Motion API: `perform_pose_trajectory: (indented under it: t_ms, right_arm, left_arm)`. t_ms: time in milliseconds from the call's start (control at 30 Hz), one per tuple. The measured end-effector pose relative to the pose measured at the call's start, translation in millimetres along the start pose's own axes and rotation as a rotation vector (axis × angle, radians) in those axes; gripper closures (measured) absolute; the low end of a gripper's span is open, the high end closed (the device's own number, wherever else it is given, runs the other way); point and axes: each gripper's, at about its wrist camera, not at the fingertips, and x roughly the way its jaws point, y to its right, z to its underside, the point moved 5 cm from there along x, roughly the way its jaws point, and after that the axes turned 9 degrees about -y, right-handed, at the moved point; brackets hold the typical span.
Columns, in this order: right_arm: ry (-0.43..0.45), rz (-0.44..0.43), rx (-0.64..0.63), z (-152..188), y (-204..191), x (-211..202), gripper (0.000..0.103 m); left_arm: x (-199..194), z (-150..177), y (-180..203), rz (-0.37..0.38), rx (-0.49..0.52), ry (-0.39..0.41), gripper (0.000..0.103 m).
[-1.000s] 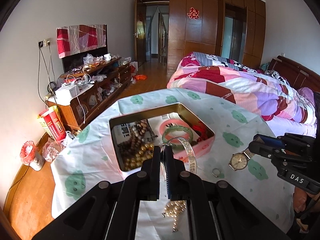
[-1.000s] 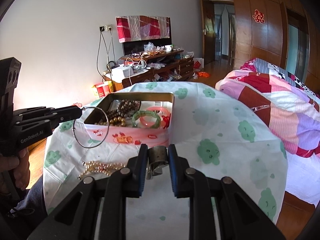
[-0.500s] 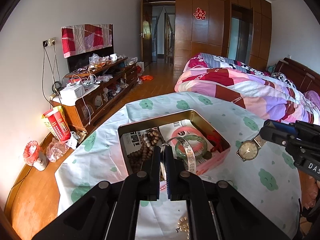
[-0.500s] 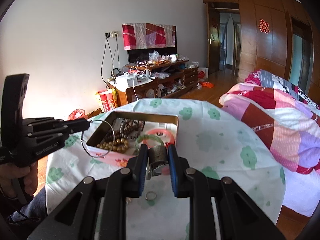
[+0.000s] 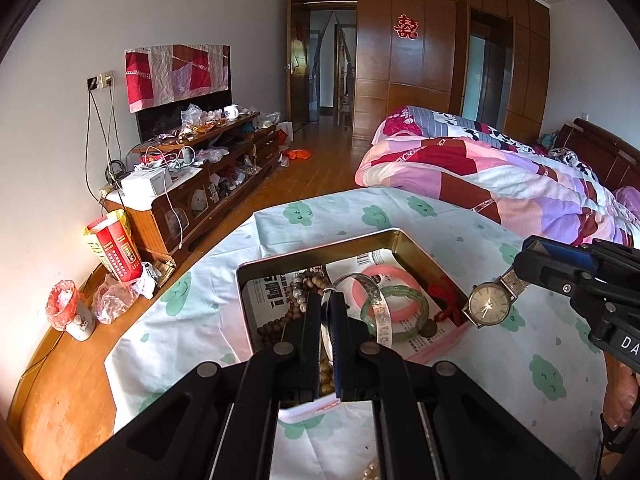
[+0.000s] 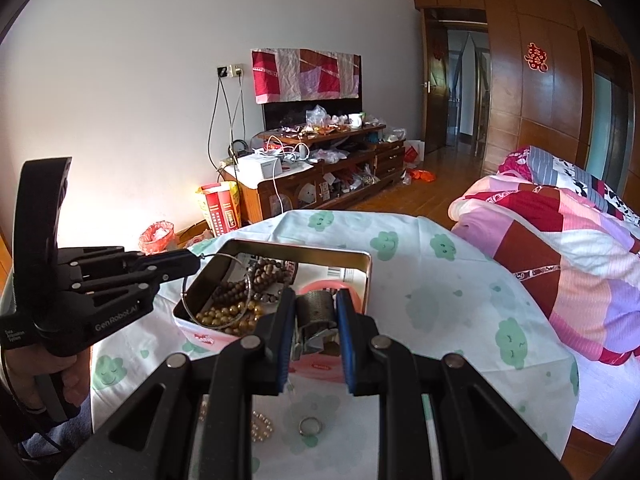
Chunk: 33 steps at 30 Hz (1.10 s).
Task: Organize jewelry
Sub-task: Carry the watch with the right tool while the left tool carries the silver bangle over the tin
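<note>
Both grippers advanced over tin (image 5: 416,250) | left gripper (image 5: 329,312) clamped on silver bangle (image 5: 374,300) | right gripper (image 6: 316,312) clamped on watch (image 5: 489,305), frame centre-right, beside tin's rim

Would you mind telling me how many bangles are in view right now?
3. A thin silver metal bangle is pinched in the left gripper above the open metal tin; a pink bangle and a green jade bangle lie inside. More may be hidden.
</note>
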Motion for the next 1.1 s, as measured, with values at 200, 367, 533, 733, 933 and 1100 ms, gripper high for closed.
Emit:
perform_pose_trajectory:
  t_ms: [200,367,533,733,933,1100]
  right_arm:
    - [0.005,0.003,-0.005,-7.5,0.6,3.5,0.08]
    - [0.0,0.0,0.0,-11.6,1.9,9.3,0.08]
    - [-0.008,-0.011,0.019,-14.6,6.2,17.2,0.08]
    - [-0.013,-0.011,0.02,-18.8,6.6,24.0,0.08]
    - [-0.014,-0.015,0.031,-26.2,6.7,34.2,0.08]
    - [-0.021,-0.019,0.038,-31.6,7.8,45.9,0.08]
  left_arm:
    - [5.0,-3.6,-0.3,-0.003,-0.004,0.0,0.1]
    - [15.9,-7.8,-1.3,-0.007,-0.013,-0.013,0.1]
    - [21.8,-8.9,-3.1,-0.015,-0.016,-0.018,0.1]
    - [26.7,-12.6,-9.6,-0.025,-0.033,-0.018,0.1]
    - [34.7,-15.3,-14.0,-0.03,-0.049,-0.026,0.1]
    - [41.5,-17.2,-17.0,-0.036,-0.055,-0.035,0.1]
